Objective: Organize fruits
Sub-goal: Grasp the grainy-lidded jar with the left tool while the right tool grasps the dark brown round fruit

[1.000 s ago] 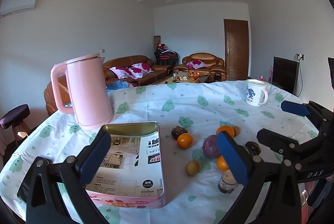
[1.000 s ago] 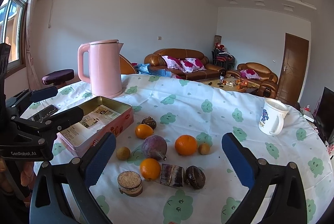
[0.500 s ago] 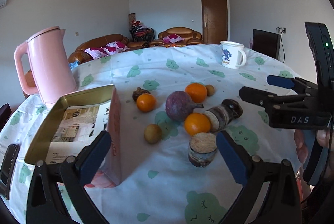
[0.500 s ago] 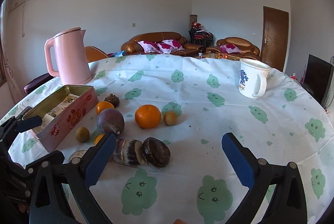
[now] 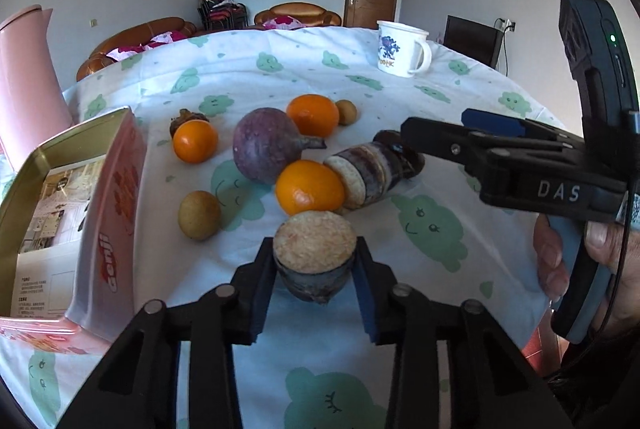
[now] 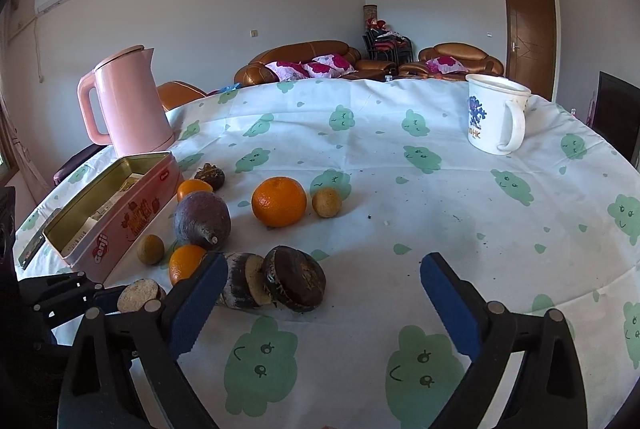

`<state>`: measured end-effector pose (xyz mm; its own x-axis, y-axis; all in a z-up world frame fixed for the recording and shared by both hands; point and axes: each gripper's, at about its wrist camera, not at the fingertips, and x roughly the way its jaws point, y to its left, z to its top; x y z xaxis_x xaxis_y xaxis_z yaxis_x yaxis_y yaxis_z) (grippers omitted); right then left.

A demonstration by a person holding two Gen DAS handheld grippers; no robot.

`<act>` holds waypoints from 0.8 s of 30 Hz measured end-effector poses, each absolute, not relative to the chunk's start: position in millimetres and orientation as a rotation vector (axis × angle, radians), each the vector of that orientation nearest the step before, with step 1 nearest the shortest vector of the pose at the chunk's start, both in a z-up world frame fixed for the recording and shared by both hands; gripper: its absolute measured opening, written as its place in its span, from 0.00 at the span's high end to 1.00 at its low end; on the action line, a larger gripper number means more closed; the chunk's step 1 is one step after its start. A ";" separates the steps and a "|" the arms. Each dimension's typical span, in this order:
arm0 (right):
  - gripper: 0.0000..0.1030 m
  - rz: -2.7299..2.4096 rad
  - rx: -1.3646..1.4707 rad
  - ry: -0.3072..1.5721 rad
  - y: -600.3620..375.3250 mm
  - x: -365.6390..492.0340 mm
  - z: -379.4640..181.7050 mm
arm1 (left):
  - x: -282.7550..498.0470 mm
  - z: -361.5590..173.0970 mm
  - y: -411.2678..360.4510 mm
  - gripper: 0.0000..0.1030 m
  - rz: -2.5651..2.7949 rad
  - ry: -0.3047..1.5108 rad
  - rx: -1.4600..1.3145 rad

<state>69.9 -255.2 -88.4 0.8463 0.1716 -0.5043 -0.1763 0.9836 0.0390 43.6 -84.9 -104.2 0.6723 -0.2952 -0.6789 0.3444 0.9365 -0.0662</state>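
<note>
My left gripper [image 5: 316, 265] is shut on a cut dark-skinned fruit piece [image 5: 315, 249] with a pale grainy top, near the table's front edge; it also shows in the right wrist view [image 6: 138, 295]. Beyond it lie oranges [image 5: 310, 186], a purple round fruit [image 5: 264, 145], small tan fruits [image 5: 199, 215] and a sliced dark fruit [image 5: 370, 175]. An open pink tin [image 5: 72, 213] stands at the left. My right gripper [image 6: 320, 293] is open and empty, above the cloth just right of the sliced dark fruit [image 6: 294, 283].
A pink kettle [image 6: 128, 105] stands behind the tin [image 6: 108, 213]. A white mug [image 6: 496, 113] stands at the far right of the table. The table has a white cloth with green cloud prints [image 6: 400, 157]. Sofas and a door lie beyond.
My left gripper moved down and forward to the cut fruit piece and closed on it. My right gripper came lower and nearer the sliced dark fruit, still open.
</note>
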 end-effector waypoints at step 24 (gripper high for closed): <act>0.56 0.267 -0.014 0.692 -246.5 97.7 -104.1 | 36.7 -87.7 -55.0 0.62 -0.254 0.631 0.070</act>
<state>97.7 -246.5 -104.1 0.7371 0.2388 -0.6321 -0.2481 0.9658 0.0755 36.7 -55.0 -87.7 0.7778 -0.2135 -0.5912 0.2560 0.9666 -0.0123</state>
